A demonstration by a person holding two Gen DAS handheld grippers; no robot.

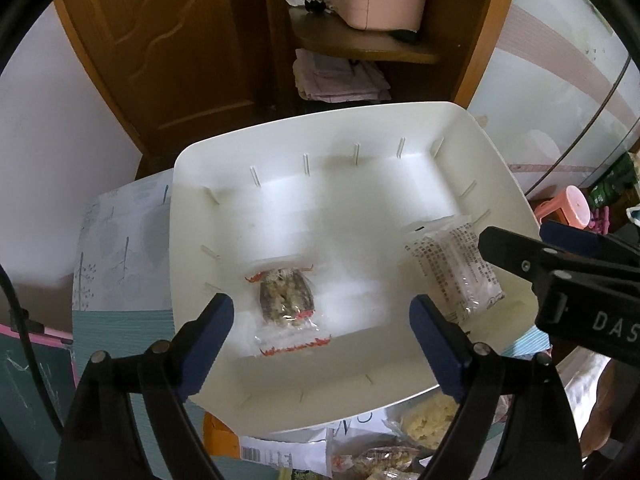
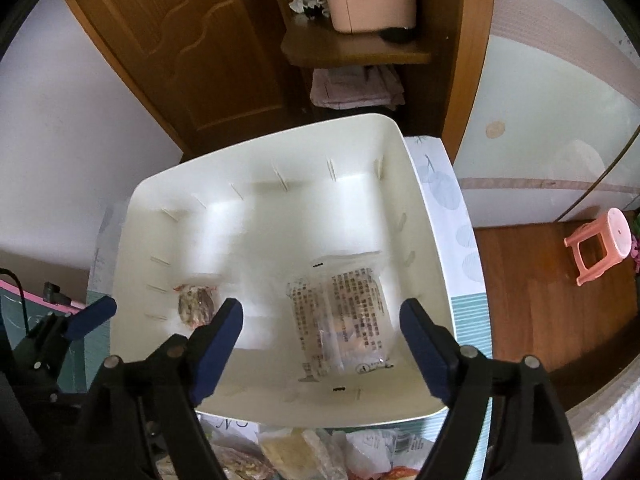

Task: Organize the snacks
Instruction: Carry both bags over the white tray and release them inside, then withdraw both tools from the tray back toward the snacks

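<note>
- The left tool (image 1: 322, 320) is hanging over the white bin (image 1: 400, 120) with its fingers wide apart, gripping nothing.
- The red-edged snack packet (image 1: 286, 300) is lying on the bin floor, at 12 o'clock from this tool.
- The right tool (image 2: 322, 328) is also standing apart and empty.
- The clear printed packet (image 2: 342, 316) is lying flat in the bin, at 3 o'clock from the red-edged one.
- More snacks (image 2: 288, 452) are lying on the worktop (image 1: 120, 240) at 6 o'clock of the bin.
</note>
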